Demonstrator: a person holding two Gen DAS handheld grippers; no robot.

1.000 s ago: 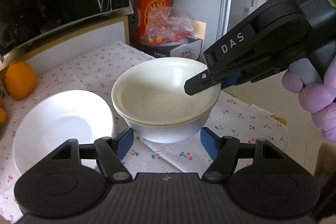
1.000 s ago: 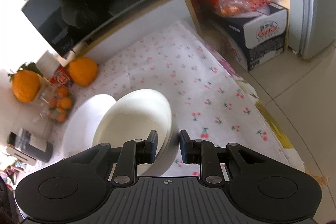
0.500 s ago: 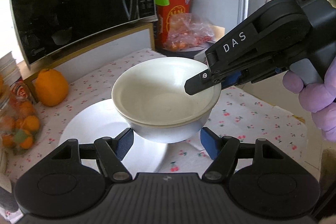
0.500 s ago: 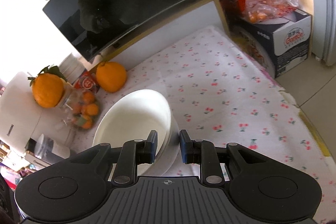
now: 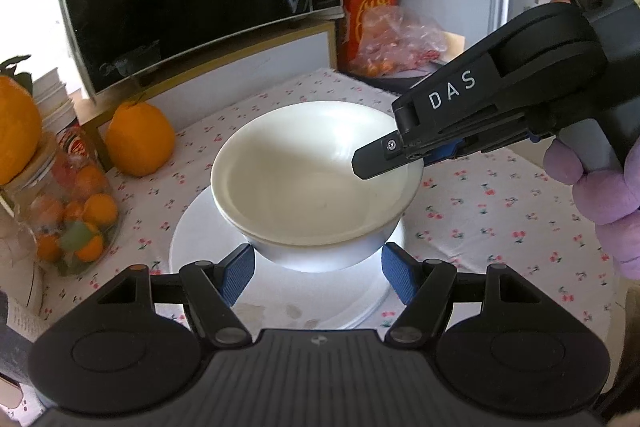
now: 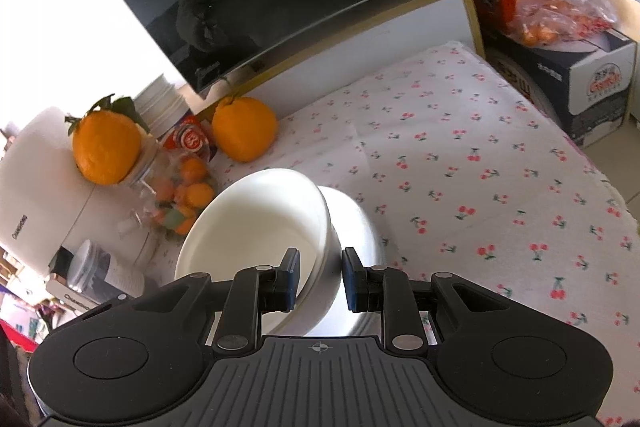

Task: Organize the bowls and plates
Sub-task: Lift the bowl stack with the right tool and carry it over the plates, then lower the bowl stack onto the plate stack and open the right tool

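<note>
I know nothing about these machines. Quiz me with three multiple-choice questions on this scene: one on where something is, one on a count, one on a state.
1. Where are the bowls?
A. Inside the microwave
B. Over the plate
C. On top of the jar

2. How many bowls are nested together?
A. One
B. Two
C. Four

3. What state is the left claw in?
A. Open
B. Shut on the plate
C. Shut on an orange

Answers:
1. B, since the plate's white rim shows all around below the bowls in the left wrist view.
2. B, since two rims show, one sitting just inside the other.
3. A, since its blue pads stand wide apart on either side of the bowls and grip nothing.
</note>
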